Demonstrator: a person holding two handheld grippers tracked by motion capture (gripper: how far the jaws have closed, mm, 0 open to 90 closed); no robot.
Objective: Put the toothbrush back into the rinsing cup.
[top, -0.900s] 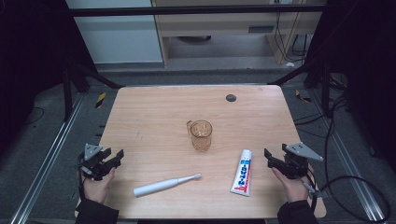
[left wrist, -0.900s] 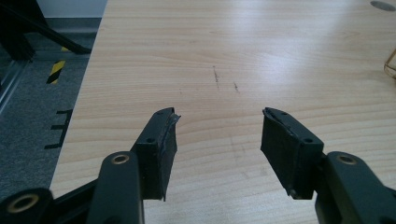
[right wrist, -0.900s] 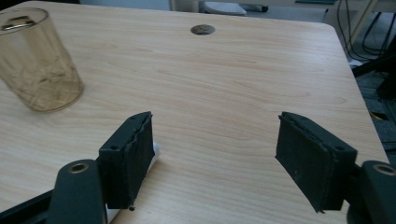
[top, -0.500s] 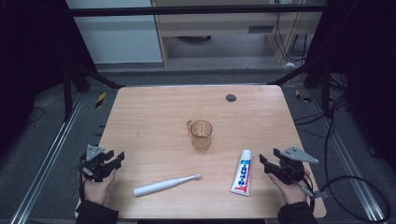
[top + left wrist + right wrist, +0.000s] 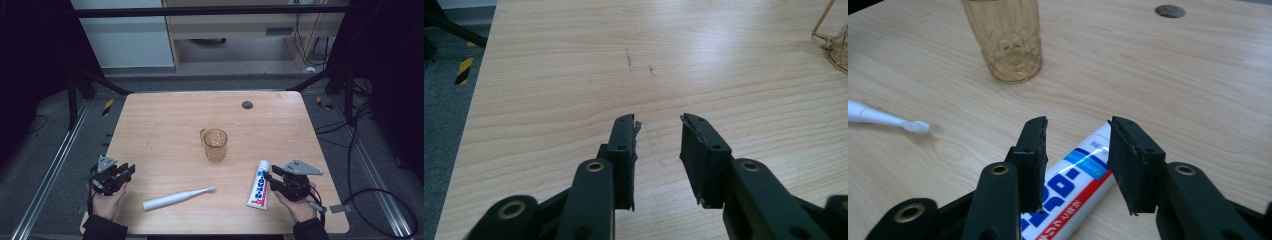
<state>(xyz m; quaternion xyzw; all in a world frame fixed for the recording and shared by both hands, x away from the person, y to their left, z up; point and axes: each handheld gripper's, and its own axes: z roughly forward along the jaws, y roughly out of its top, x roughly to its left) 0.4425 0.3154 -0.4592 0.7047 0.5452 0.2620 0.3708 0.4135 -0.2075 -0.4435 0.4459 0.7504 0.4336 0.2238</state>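
A white toothpaste tube [image 5: 259, 186] with red and blue print lies at the front right of the wooden table [image 5: 165, 125]. My right gripper [image 5: 268, 178] hovers right over it, jaws open. In the right gripper view the tube [image 5: 1073, 180] shows below the gap of the gripper [image 5: 1077, 122], and the pads are apart from it. A white toothbrush [image 5: 177, 198] lies at the front middle. An amber glass cup [image 5: 215, 145] stands upright at the centre. My left gripper [image 5: 125, 171] is at the front left, open [image 5: 658, 120] over bare wood.
A small dark round disc [image 5: 247, 104] sits in the table top at the far right. The cup's edge [image 5: 834, 40] shows far right in the left gripper view. Dark frame bars and cables surround the table.
My right gripper has moved left and slightly toward the front edge, ending over the toothpaste tube. The left gripper has barely shifted.
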